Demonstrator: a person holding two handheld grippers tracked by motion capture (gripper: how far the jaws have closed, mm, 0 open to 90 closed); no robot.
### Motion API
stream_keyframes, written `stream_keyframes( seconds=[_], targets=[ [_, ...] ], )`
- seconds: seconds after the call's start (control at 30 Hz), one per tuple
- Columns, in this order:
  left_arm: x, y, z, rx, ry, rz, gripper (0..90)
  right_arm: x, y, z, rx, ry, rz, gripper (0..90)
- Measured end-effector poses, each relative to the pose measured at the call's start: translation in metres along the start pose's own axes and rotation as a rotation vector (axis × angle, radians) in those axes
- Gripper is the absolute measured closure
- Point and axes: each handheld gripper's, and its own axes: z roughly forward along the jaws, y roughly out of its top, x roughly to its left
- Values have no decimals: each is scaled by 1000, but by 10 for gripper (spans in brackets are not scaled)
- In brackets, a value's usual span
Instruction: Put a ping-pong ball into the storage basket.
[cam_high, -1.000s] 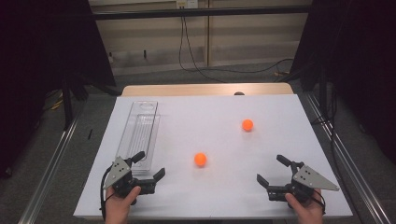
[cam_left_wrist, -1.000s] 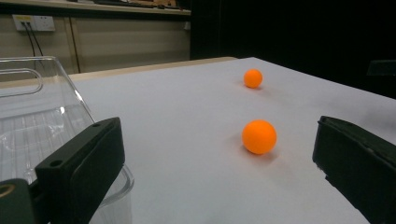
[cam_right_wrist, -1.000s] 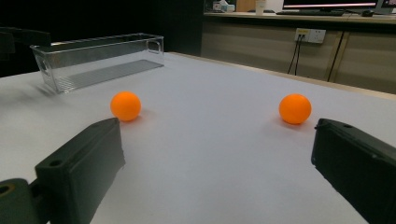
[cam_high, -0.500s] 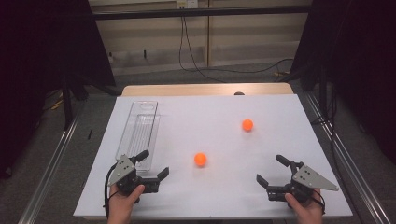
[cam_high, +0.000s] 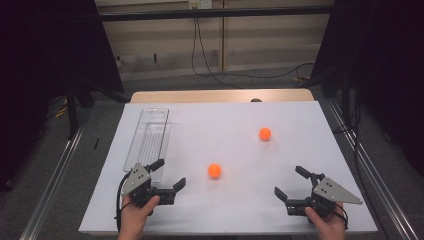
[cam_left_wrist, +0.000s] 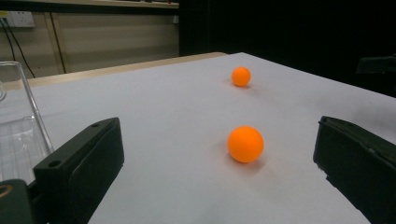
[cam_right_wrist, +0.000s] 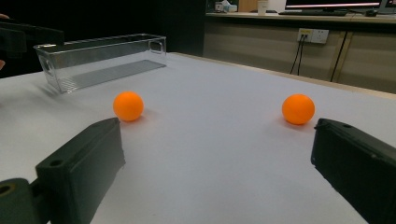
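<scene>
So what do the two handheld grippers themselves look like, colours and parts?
Both are black, each with two blocky black jaws. The left gripper and right gripper each carry a grey three-cornered plate dotted with small holes, and a dark cable trails from each. No sleeves show on the forearms.

Orange balls: you had two, a near ball (cam_high: 214, 171) and a far ball (cam_high: 265, 133).
Clear boxes: you had one box (cam_high: 148, 141).
Grippers: you held two, left gripper (cam_high: 167, 180) and right gripper (cam_high: 290, 184).
</scene>
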Motion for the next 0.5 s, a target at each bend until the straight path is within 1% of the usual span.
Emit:
stream_keyframes(
  seconds=[0.13,0.23,0.33,0.37,0.43,0.5],
  targets=[
    [-1,0,3,7,-6,-3,18,0,0,0,0,2,1,20],
    [-2,0,5,13,-10,6,18,0,0,0,1,6,-2,20],
    [-4,1,7,10,-11,-4,18,1,0,0,-1,10,-4,20],
    [-3,2,7,18,-17,7,18,1,0,0,-1,11,-4,20],
    [-5,2,8,15,-24,-4,18,1,1,0,-1,12,-6,20],
    [-5,2,9,21,-25,-5,18,1,0,0,1,11,-5,20]
  ],
)
